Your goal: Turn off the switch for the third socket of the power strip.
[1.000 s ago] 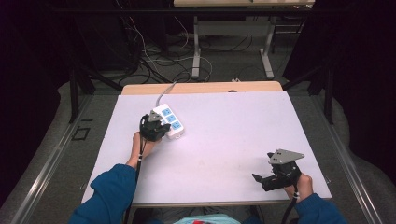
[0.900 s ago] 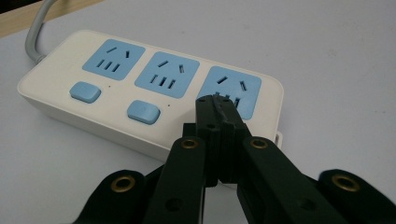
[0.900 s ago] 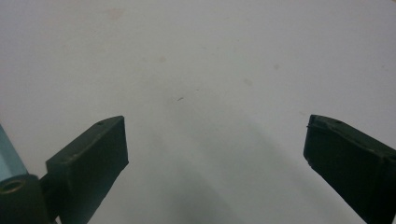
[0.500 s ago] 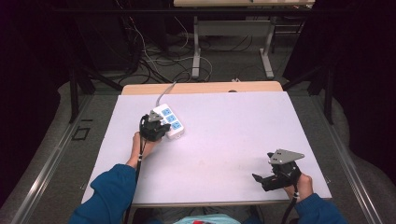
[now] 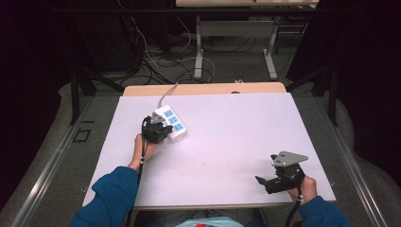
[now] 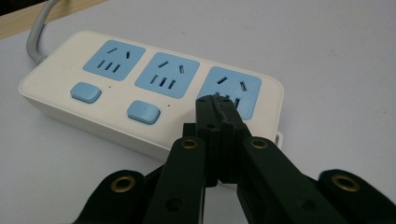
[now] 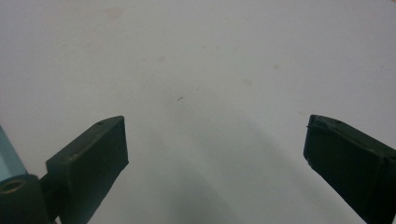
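- The white plastic power strip with three pale-blue sockets (image 6: 149, 93) lies flat on the white table top (image 5: 236, 137), in its far-left part, with its grey cable (image 5: 166, 92) running off over the far edge — so the socket faces and switches point up where a tool can reach them.
- The left gripper (image 6: 215, 100) has its two black jaws pressed together with nothing between them; the joined tips sit over the near end of the strip, just at the third socket. Closed like this, the jaws make one blunt point — my guess is that they are meant to press the switch at that end, which they hide. Whether the tips actually touch the plastic I cannot tell.
- The right gripper (image 5: 279, 177) rests well apart at the near-right corner, jaws spread wide over bare table, gripping nothing; it looks parked out of the way.
- Count: one power strip, three sockets, two blue rounded switch buttons (image 6: 86, 92) in sight, two grippers.
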Available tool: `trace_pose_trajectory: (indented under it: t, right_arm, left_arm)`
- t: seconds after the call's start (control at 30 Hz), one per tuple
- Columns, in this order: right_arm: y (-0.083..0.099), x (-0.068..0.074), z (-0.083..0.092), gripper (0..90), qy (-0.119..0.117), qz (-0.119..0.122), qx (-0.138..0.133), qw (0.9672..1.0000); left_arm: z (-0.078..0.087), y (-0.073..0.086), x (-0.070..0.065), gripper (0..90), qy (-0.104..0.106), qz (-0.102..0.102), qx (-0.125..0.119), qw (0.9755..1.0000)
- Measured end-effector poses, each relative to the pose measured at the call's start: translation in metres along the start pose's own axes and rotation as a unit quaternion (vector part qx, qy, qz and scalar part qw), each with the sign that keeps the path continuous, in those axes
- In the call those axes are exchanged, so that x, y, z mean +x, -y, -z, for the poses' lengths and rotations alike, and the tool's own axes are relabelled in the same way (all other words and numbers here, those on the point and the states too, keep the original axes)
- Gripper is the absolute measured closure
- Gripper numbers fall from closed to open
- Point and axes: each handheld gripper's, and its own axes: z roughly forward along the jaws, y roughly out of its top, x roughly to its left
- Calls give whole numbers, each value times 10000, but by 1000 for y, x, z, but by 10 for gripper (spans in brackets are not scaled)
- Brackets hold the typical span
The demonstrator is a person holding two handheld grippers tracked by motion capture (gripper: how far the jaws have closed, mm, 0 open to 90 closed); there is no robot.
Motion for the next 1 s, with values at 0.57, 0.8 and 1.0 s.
trace_pose_trajectory:
  t: [0.57,0.8,1.0]
  right_arm:
    - [0,0,1,57,0,22,21,10000]
    - [0,0,0,57,0,-3,31,10000]
    - [0,1,0,57,2,-30,42,10000]
  left_arm:
    - [0,0,0,900,33,6,12,10000]
    - [0,1,-1,900,24,-26,-22,10000]
    - [0,0,0,900,24,-60,-25,10000]
